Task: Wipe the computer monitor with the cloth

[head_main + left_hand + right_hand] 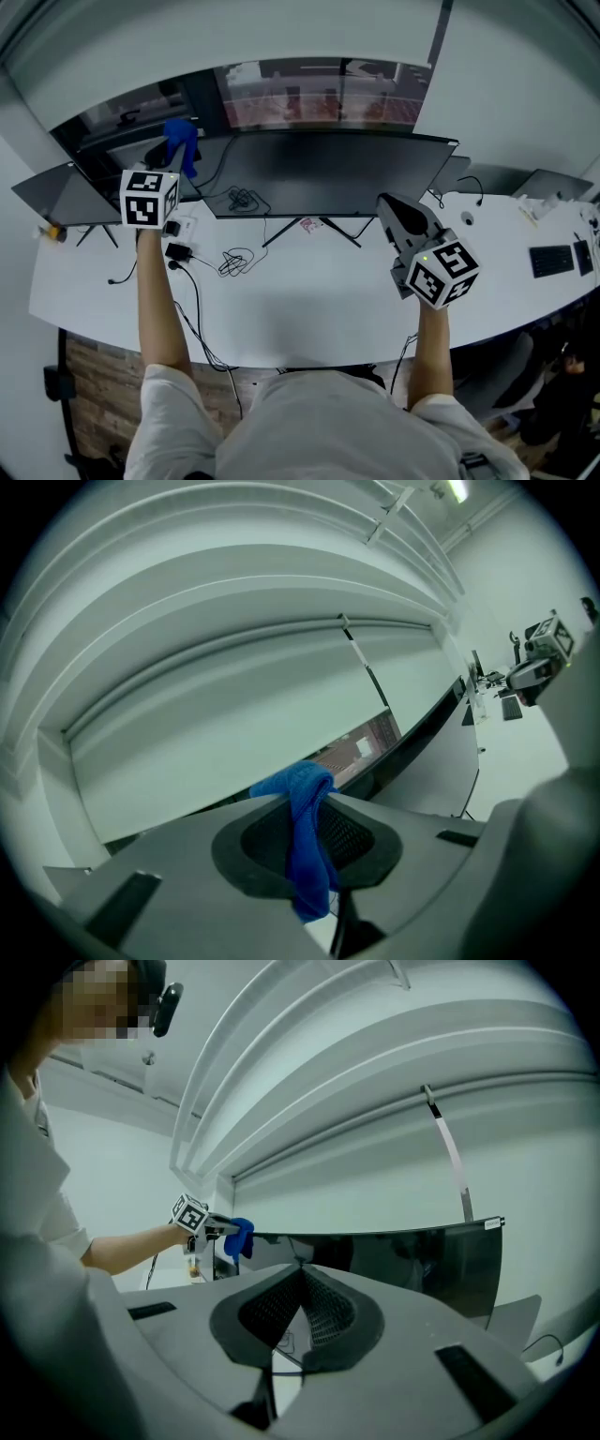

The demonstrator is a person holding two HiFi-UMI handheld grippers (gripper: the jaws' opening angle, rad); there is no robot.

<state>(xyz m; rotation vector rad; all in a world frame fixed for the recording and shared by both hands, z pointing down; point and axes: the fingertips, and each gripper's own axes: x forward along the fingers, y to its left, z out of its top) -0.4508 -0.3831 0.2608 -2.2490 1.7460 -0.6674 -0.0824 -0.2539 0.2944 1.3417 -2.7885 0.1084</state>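
1. Pinches the blue cloth (309,850) between the closed jaws of the left hand-held gripper (314,794). One fold pokes out past the tips and the rest trails back toward the camera, likely so that soft fabric rather than a jaw meets the glass.
2. Aims that hand-held gripper at the upper left corner of the monitor (328,173), which lies just ahead of the cloth. Hard to tell whether cloth and screen touch.
3. Holds the right hand-held gripper (302,1274) closed on nothing, raised above the tabletop (300,309), with the dark screen ahead of it. Probably parked there to stay out of the wiping path.
4. Looks like the very start of wiping, begun at one corner, presumably to sweep across toward the right hand-held gripper.
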